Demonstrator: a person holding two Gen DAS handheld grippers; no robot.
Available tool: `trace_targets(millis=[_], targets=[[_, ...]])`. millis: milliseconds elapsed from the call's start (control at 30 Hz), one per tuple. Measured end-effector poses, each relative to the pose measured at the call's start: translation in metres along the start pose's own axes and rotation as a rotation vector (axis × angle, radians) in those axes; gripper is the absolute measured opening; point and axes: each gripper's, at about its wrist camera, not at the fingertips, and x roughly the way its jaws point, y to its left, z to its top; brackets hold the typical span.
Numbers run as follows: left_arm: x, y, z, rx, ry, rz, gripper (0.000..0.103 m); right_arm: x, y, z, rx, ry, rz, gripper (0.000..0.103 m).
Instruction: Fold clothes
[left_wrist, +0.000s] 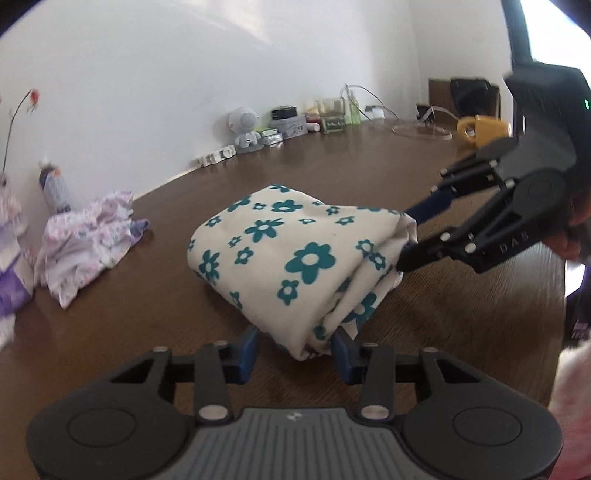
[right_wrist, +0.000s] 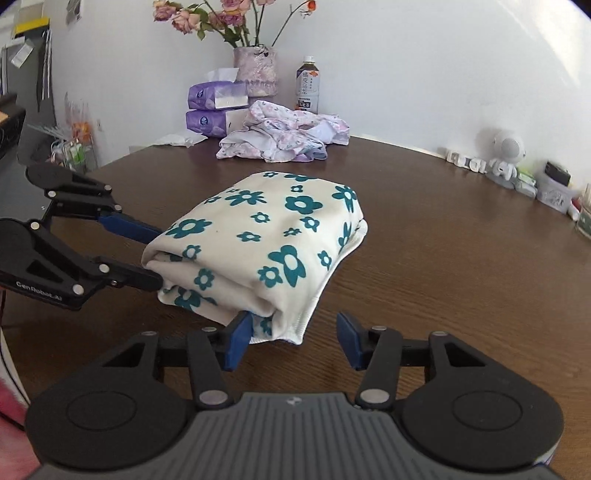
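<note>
Brown table (right_wrist: 443, 258); cream teal-flowered garment (right_wrist: 258, 236) folded into thick bundle.

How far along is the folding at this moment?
Done: the flowered garment lies on the brown table as a compact, multi-layer bundle. In hand: both grippers are open at its edges, the left hand-held gripper straddling one corner and the right hand-held gripper at another corner, neither clamped. Left: the pink floral garment lies crumpled near the wall, not folded.
</note>
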Motion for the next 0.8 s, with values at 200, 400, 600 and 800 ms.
trace_targets(millis=[200,400,600,800], targets=[[0.006,-0.010,0.002,0.071,-0.033,0.053,0.014,0.004,0.015,0.003,-0.042,-0.052,-0.029,0.027],[0.001,-0.003,0.006,-0.074,-0.109,0.134,0.011,0.013,0.014,0.004,0.039,-0.079,-0.056,0.006],[0.014,0.012,0.007,-0.247,-0.063,0.140,0.011,0.026,0.026,0.000,0.006,-0.071,-0.110,0.007],[0.002,0.017,0.004,-0.206,-0.064,0.093,0.023,0.013,0.017,0.002,0.046,-0.074,-0.060,0.019]])
